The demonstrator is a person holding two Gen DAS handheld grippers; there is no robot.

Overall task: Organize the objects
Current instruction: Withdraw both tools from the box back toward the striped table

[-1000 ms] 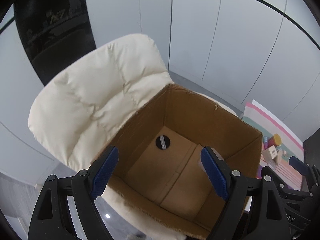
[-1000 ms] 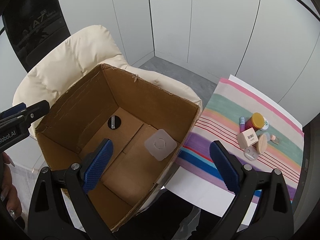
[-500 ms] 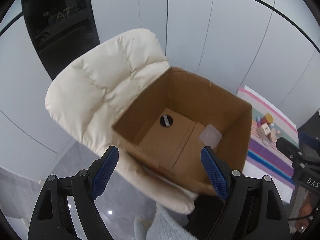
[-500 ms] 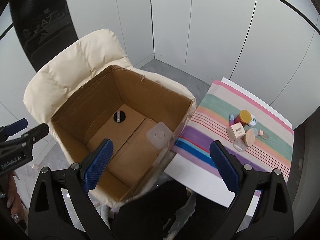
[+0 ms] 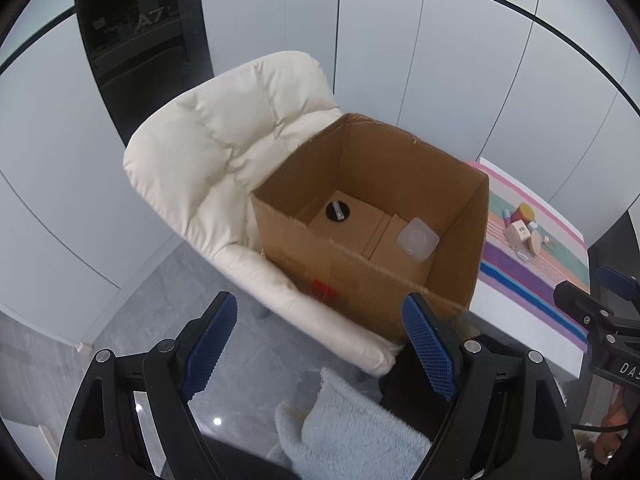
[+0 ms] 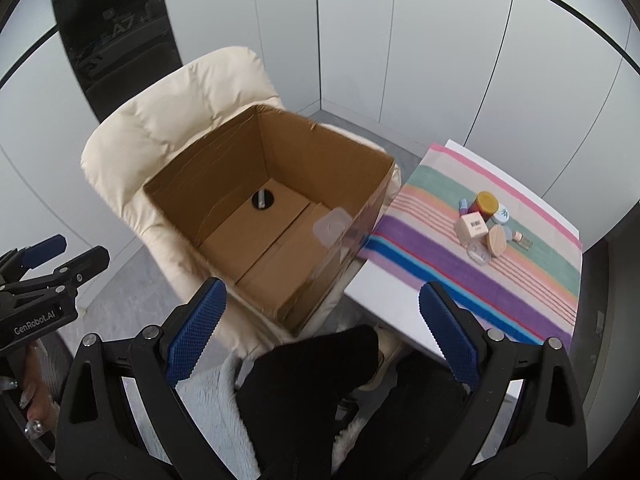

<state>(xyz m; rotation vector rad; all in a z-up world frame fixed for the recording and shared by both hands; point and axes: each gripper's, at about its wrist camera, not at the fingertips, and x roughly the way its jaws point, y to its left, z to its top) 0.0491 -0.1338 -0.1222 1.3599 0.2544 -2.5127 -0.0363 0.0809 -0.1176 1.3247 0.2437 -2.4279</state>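
An open cardboard box [image 5: 360, 268] [image 6: 224, 172] sits on a cream padded chair [image 5: 208, 160] [image 6: 168, 120]. Inside it lie a clear square container [image 5: 417, 238] [image 6: 333, 225] and a small black round item [image 5: 337, 211] [image 6: 262, 200]. On a striped cloth [image 6: 480, 280] [image 5: 532, 264] to the right stands a cluster of small items: an amber jar with a yellow lid [image 6: 485, 203], a beige carton [image 6: 472, 227], a round beige puff [image 6: 498, 240]. My left gripper [image 5: 320, 348] and right gripper [image 6: 322, 328] are both open and empty, held back from the box.
White wall panels and a dark glass panel [image 5: 140, 32] stand behind the chair. A person's legs in black trousers [image 6: 340, 392] and a light blue fluffy fabric [image 5: 352, 432] fill the bottom of both views. Grey floor [image 5: 140, 320] lies left of the chair.
Both grippers have pulled back and away from the box, which now looks smaller and farther. Legs and fluffy fabric have come into view below. Both grippers stayed open.
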